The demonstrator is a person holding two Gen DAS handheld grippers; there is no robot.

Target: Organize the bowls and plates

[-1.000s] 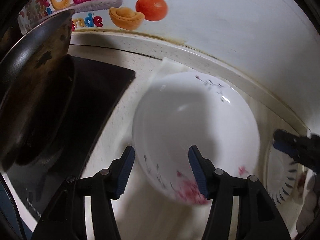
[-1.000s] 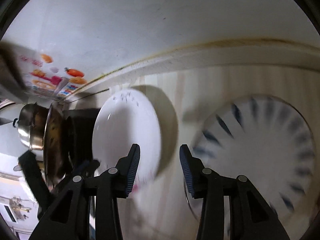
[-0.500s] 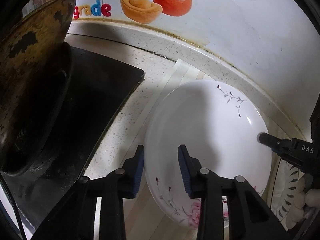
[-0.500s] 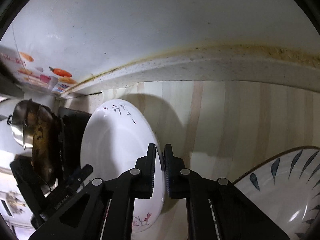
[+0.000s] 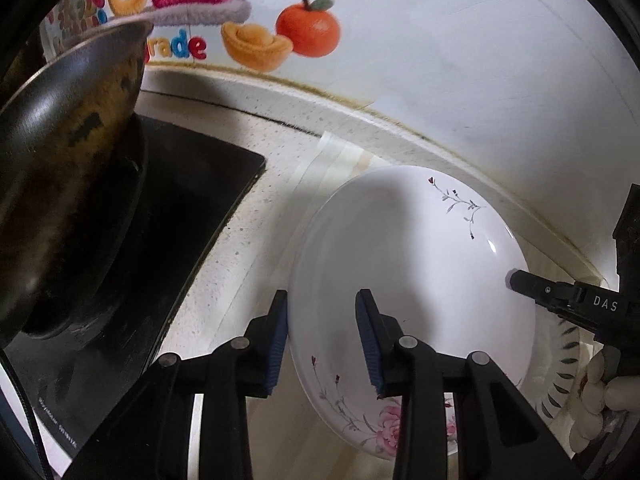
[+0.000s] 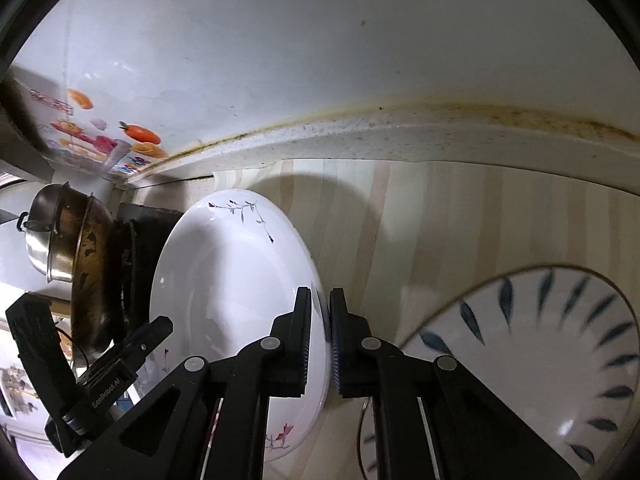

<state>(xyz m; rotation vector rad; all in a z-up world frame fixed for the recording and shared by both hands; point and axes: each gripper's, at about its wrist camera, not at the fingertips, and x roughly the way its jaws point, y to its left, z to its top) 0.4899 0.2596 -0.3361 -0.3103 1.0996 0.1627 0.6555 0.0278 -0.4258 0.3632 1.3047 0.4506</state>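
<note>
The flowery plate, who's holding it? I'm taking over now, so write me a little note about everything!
Left gripper: closed on the near-left rim of the flowery plate.
Right gripper: shut on the plate's opposite rim.
Both jaws have just closed.
The plate sits tilted over the striped counter, beside the stove.
The leaf plate sits to its right.
Done: plate gripped.
Left: probably stack it with the leaf plate.

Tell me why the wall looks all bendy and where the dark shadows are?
Left wrist view: the fisheye lens curves the wall; a grey shadow lies across the flowered plate. Right wrist view: the counter ledge bows too, the plate's shadow falls on the striped counter, and the leaf-pattern plate looks slightly blurred.
</note>
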